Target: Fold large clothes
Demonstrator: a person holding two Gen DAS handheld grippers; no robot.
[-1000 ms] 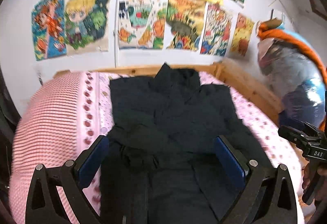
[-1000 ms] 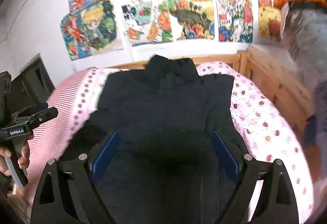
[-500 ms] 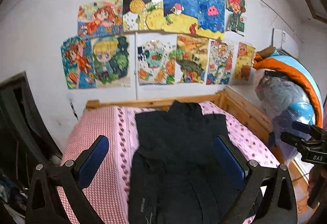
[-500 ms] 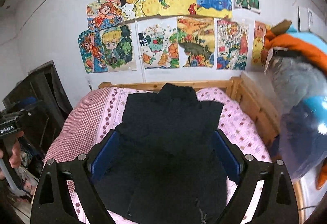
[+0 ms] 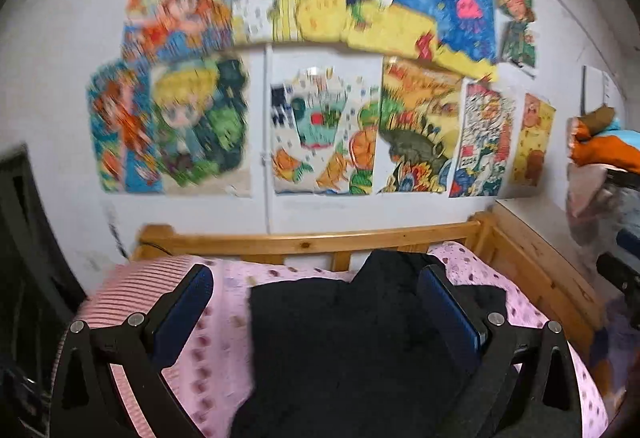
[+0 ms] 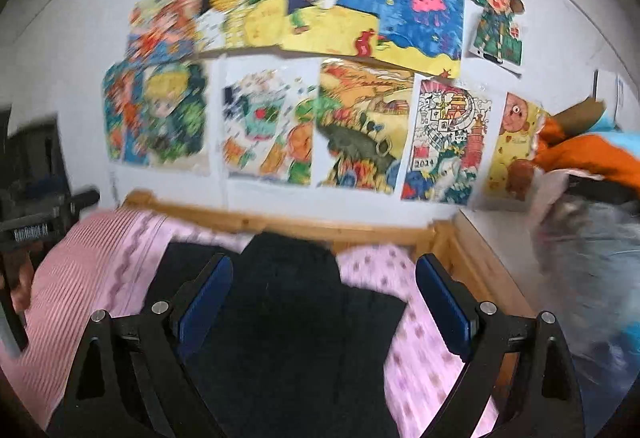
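Hovering above the bed with both pairs of jaws spread wide and holding nothing: left gripper [image 5: 316, 312] over the dark garment's left half, right gripper [image 6: 322, 302] over its middle and right half. Lying flat on the pink dotted bedspread [image 5: 218, 342], collar toward the headboard, a large black garment [image 5: 340, 338], neither tool touching it. Judging from the squared top corners and the absence of any sleeve spread to the side, possibly narrowed already by side folds, though blur and the dark cloth hide the creases; bottom hem out of both views, so no telling whether a lengthwise fold has begun. Likely left: bringing hem toward collar and tidying. Bare bedspread to the left of the cloth, ending in a striped pink quilt [image 6: 76, 270] bunched along the bed's left edge; a narrower strip of bedspread on the right before the wooden side rail [image 5: 536, 278]. Farther back, wooden headboard [image 5: 304, 240] just beyond the collar, leaving little room to push forward. Bulky orange and blue bundle [image 6: 592, 154] stacked past the right rail, crowding any wide swing on that side. Farthest off, white wall covered with colourful drawings [image 6: 360, 118].
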